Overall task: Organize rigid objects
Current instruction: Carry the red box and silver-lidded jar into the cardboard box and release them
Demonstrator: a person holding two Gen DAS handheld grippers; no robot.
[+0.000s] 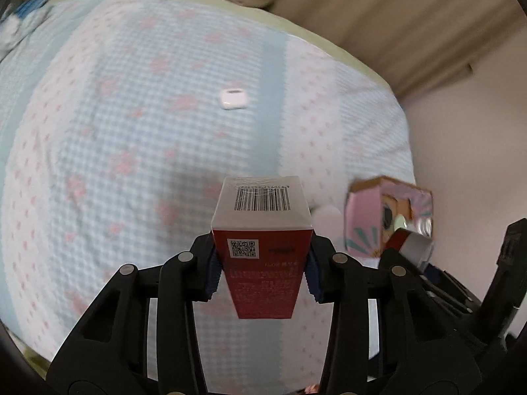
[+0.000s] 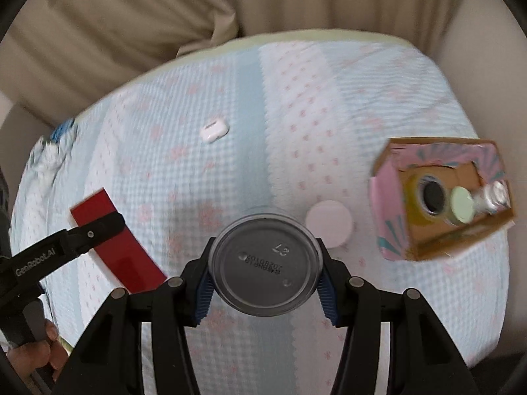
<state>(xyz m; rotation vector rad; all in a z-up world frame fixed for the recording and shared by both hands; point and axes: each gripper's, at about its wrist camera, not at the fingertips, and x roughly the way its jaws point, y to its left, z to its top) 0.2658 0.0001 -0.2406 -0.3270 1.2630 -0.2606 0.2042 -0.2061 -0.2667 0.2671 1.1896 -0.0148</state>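
Observation:
A red carton (image 1: 263,263) with a barcode on its white end stands between the blue pads of my left gripper (image 1: 262,273), which is shut on it above the bed. From the right wrist view the same carton (image 2: 115,247) shows at the left in that gripper's black finger. My right gripper (image 2: 265,293) is shut on a round grey can (image 2: 265,260), whose stamped bottom faces the camera. A pink cardboard box (image 2: 392,230) stands open on the bed to the right, with a tape roll (image 2: 431,194) and small lidded jars inside. It also shows in the left wrist view (image 1: 362,217).
A white earbud case (image 1: 233,98) (image 2: 214,130) lies mid-bed on the blue checked cover (image 2: 164,171). A pale pink round lid (image 2: 329,223) sits just left of the pink box. Blue-and-white fabric (image 2: 52,148) lies at the bed's left edge. Beige bedding (image 2: 131,33) lies beyond. A hand (image 2: 49,345) holds the left gripper's handle.

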